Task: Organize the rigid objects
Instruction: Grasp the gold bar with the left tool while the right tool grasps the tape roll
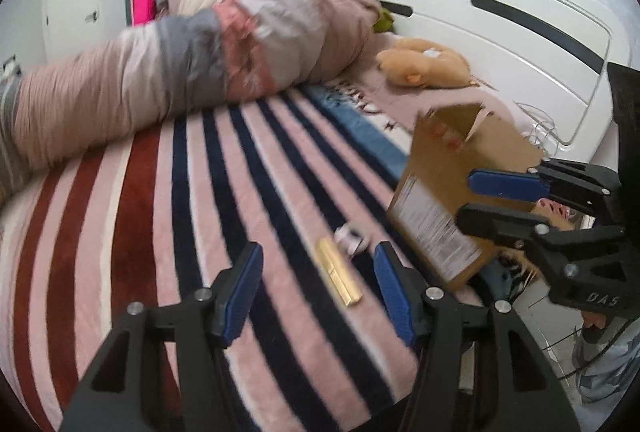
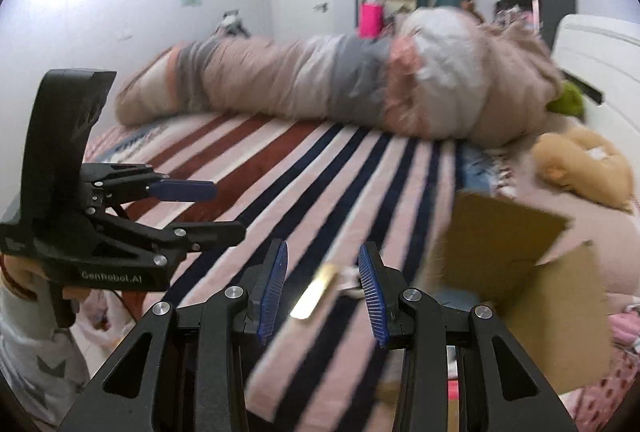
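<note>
- Gold and flat, a slim rectangular bar (image 1: 340, 278) lay on the striped blanket (image 1: 168, 216) of the bed, aligned roughly along the stripes.
- Just beyond its far end sat a small pale object (image 1: 352, 238), too blurred to identify.
- To the right of both stood a brown cardboard box (image 1: 448, 187), tilted, its top flaps open and a printed label on its near face.
- The left gripper (image 1: 318, 294) hovered low over the blanket with its jaws wide apart, the gold bar lying between them in the left wrist view; nothing was held.
- The right gripper (image 2: 323, 292) also had its jaws apart and empty; in the left wrist view it sat in front of the box's upper right side, and whether it touched the cardboard could not be told.
- A long rolled duvet (image 2: 320, 83) in pink, grey and white lay across the far side of the bed.
- A tan plush toy (image 1: 426, 65) rested near the white headboard (image 1: 520, 3).
</note>
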